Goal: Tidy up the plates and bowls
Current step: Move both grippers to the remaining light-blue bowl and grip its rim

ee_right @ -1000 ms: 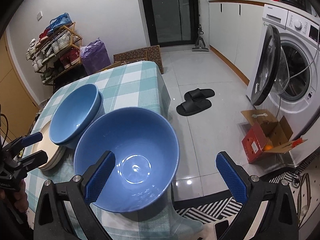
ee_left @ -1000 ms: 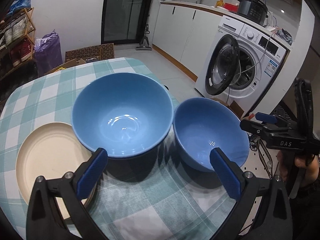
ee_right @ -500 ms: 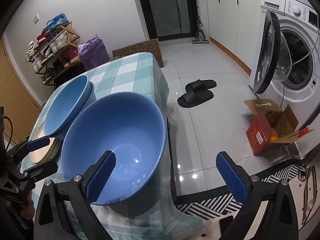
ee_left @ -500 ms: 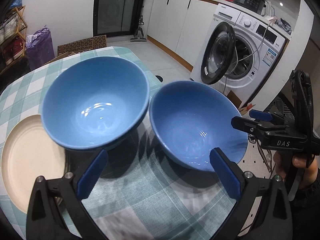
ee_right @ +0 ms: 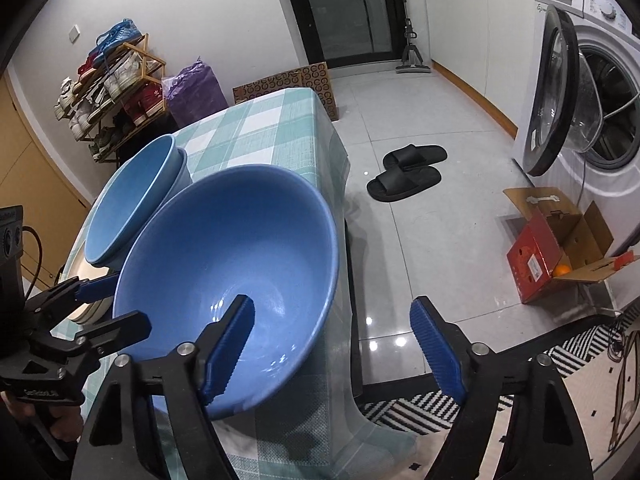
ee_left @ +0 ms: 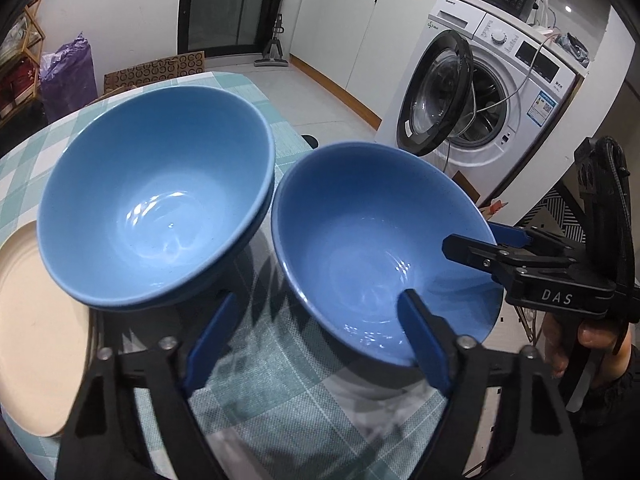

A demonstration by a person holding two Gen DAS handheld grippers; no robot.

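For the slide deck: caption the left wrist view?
Both tongs, left and right, straddle the single blue bowl's rim beside stacked bowls.

Two glossy blue glazed bowls, one large (ee_left: pixel 156 204) and one smaller (ee_left: pixel 376 256), are seen on a woven teal-and-white checked tablecloth (ee_left: pixel 288 396). A matt cream plate (ee_left: pixel 36 320) lies alongside. Ribbed blue plastic pads (ee_right: pixel 228 344) are fitted to matt black grippers.

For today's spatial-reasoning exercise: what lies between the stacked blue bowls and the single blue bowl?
Only a shadowed strip of checked tablecloth, shown in the left wrist view; the stacked blue bowls and single blue bowl nearly meet at the rims.
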